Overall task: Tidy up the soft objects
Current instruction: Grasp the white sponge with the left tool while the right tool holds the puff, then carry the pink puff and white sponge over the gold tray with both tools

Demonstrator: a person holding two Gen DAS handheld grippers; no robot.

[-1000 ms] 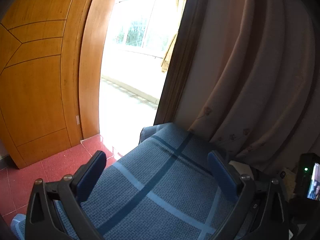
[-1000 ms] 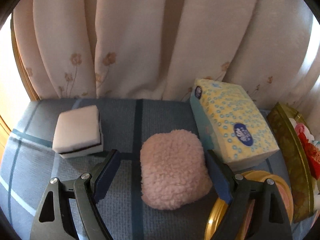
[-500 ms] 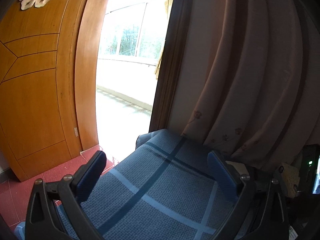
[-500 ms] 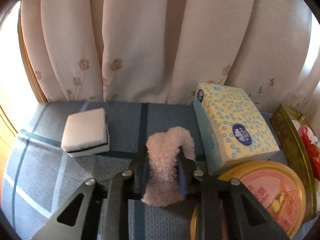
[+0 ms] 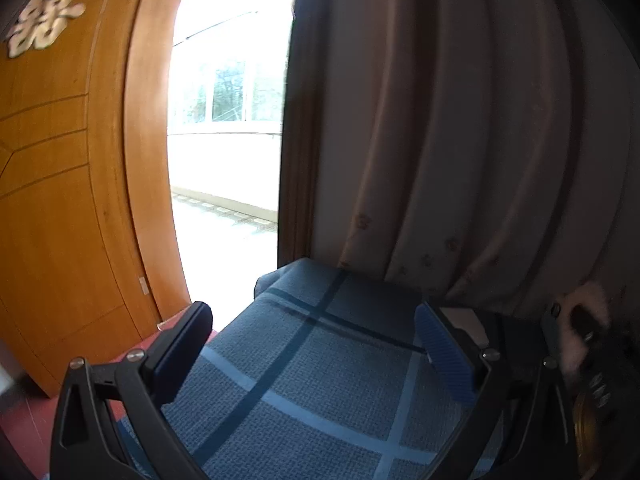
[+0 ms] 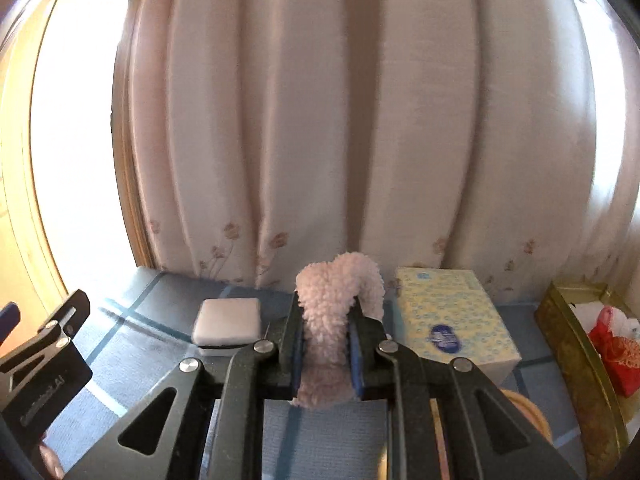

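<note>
A gold tin point(image 6: 580, 360) stands right of the tissue box point(image 6: 452, 320).

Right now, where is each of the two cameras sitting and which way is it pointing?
Left wrist: on the left gripper, looking past its open fingers across the blue plaid cloth toward a wooden door and bright doorway.
Right wrist: on the right gripper, facing the curtain; its fingers pinch the fluffy pink pad, with the white sponge and tissue box behind.
Shared: cloth, curtain, and each shows the other gripper at its edge.
</note>
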